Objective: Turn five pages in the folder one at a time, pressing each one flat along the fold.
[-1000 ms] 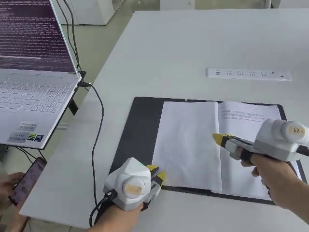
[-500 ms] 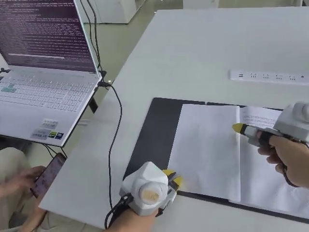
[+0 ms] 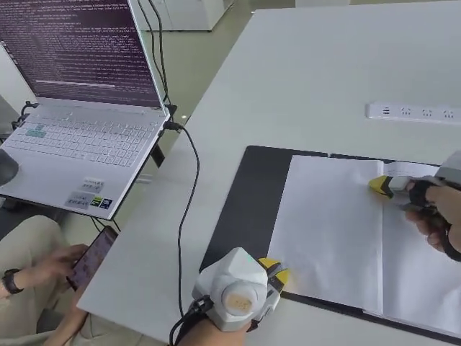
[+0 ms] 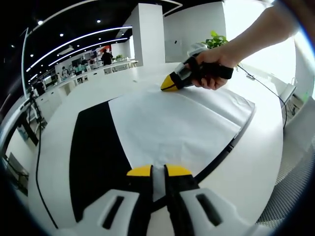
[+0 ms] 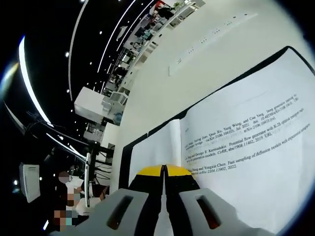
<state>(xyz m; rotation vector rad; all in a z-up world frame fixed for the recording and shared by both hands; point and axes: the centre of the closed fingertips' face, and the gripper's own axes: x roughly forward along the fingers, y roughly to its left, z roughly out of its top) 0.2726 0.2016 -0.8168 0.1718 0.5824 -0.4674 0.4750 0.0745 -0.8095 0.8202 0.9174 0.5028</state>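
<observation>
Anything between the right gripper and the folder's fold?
Nothing visible. The right gripper sits at the fold near the top edge of the folder, and the pages along it lie bare. The left gripper is at the near edge of the left page, off the fold; the power strip lies beyond the folder.

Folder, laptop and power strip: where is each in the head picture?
folder (image 3: 252, 209): head view, bare black inside cover.
laptop (image 3: 94, 140): head view, middle of keyboard.
power strip (image 3: 414, 112): head view, its white top.
</observation>
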